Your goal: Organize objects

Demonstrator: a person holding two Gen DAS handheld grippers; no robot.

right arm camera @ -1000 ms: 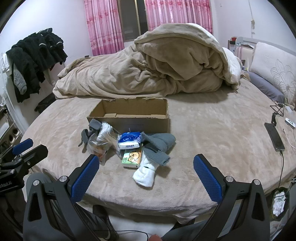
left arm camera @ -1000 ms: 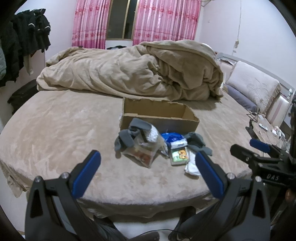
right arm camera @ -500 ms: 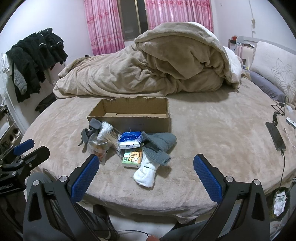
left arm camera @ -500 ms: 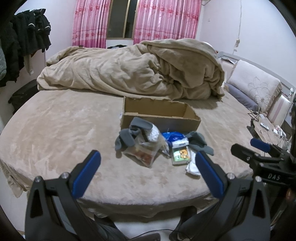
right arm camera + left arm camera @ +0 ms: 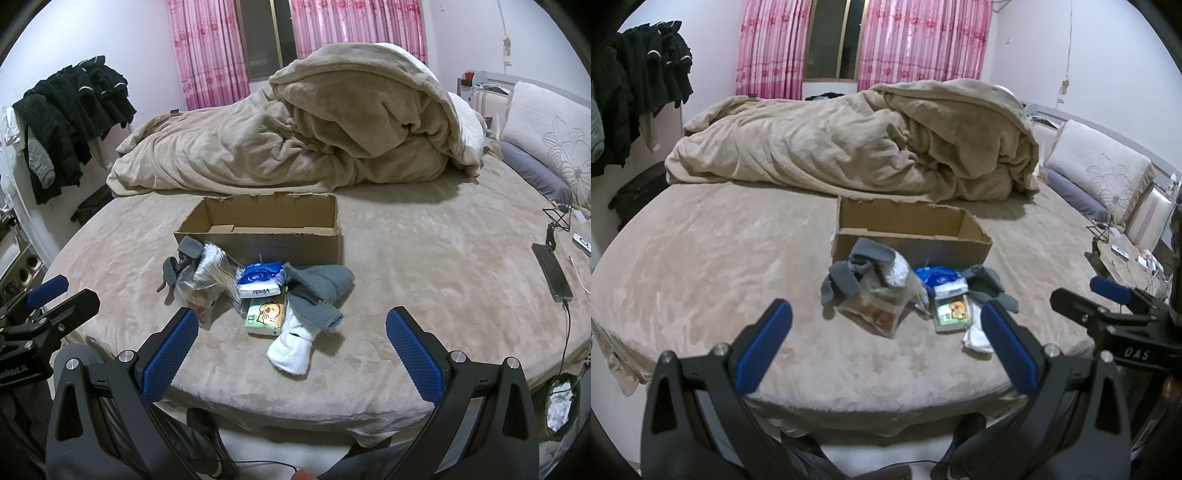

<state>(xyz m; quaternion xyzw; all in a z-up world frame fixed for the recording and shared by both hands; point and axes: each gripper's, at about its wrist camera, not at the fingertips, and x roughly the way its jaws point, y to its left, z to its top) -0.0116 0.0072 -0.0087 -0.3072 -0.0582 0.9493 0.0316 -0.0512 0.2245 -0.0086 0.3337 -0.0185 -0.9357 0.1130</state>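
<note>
An empty open cardboard box stands on the round bed. In front of it lies a small heap: grey socks, a white sock, a blue tissue pack, a green cartoon packet, and a clear bag of cotton swabs and snacks. My left gripper hangs open short of the heap, holding nothing. My right gripper is open too, near the bed's front edge, above the white sock.
A bunched beige duvet fills the back of the bed. A phone on a cable lies at the right edge, pillows beyond. Dark clothes hang at left. A bin sits on the floor at the right.
Both grippers have drifted slightly forward toward the heap; both stay open. Nothing on the bed has moved.
</note>
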